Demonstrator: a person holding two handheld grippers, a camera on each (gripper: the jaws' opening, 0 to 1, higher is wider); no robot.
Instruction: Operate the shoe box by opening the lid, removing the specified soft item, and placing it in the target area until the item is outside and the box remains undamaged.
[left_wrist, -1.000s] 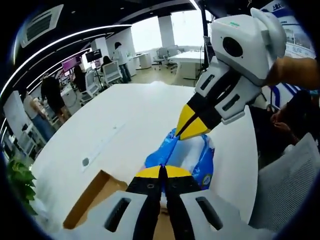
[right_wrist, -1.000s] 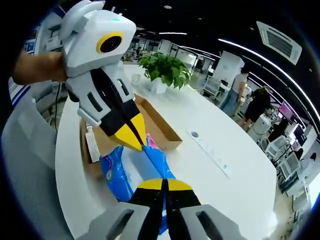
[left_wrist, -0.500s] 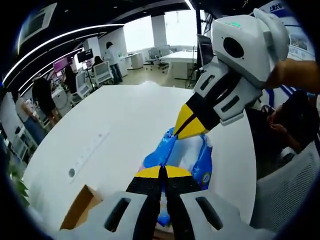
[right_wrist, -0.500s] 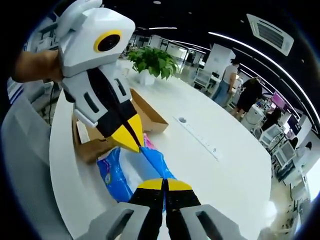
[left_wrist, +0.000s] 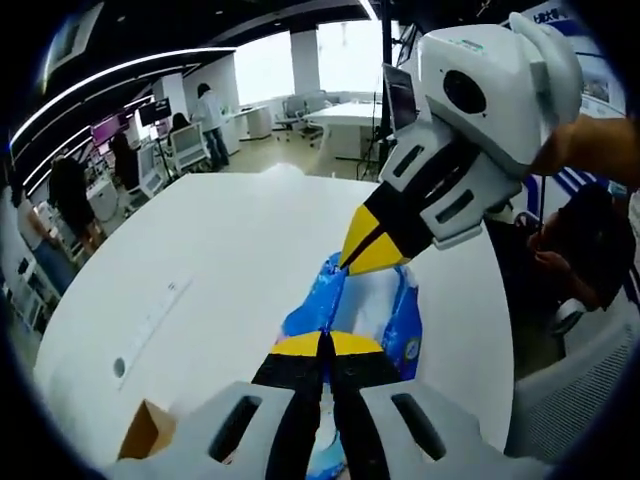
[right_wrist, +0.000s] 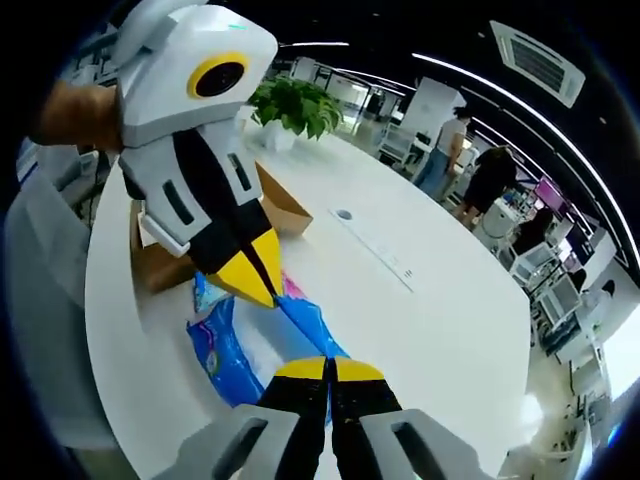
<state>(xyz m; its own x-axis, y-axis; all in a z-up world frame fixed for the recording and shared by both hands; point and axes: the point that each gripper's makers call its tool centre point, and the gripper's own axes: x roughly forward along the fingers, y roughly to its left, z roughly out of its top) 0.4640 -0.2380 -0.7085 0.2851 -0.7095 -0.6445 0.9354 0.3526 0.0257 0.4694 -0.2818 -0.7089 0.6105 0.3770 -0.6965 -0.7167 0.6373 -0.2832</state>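
A soft blue and white plastic pack (left_wrist: 362, 318) hangs stretched between both grippers above the white table (left_wrist: 230, 250). My left gripper (left_wrist: 325, 344) is shut on its near end. My right gripper (left_wrist: 372, 252) comes in from the upper right and is shut on the far end. In the right gripper view the same pack (right_wrist: 240, 340) runs from my right gripper (right_wrist: 327, 368) up to my left gripper (right_wrist: 258, 278). The brown cardboard shoe box (right_wrist: 175, 255) lies open on the table behind the left gripper, and a corner of the shoe box (left_wrist: 147, 432) appears at the lower left of the left gripper view.
A potted green plant (right_wrist: 292, 105) stands past the box on the table (right_wrist: 440, 310). A power strip slot (right_wrist: 375, 252) runs along the table's middle. Several people (right_wrist: 478, 180) stand by desks and office chairs in the background. A grey chair (left_wrist: 575, 390) sits beside the table edge.
Both grippers have carried the pack away from the box, out over the table. The box has slid toward the lower left corner of the left gripper view.
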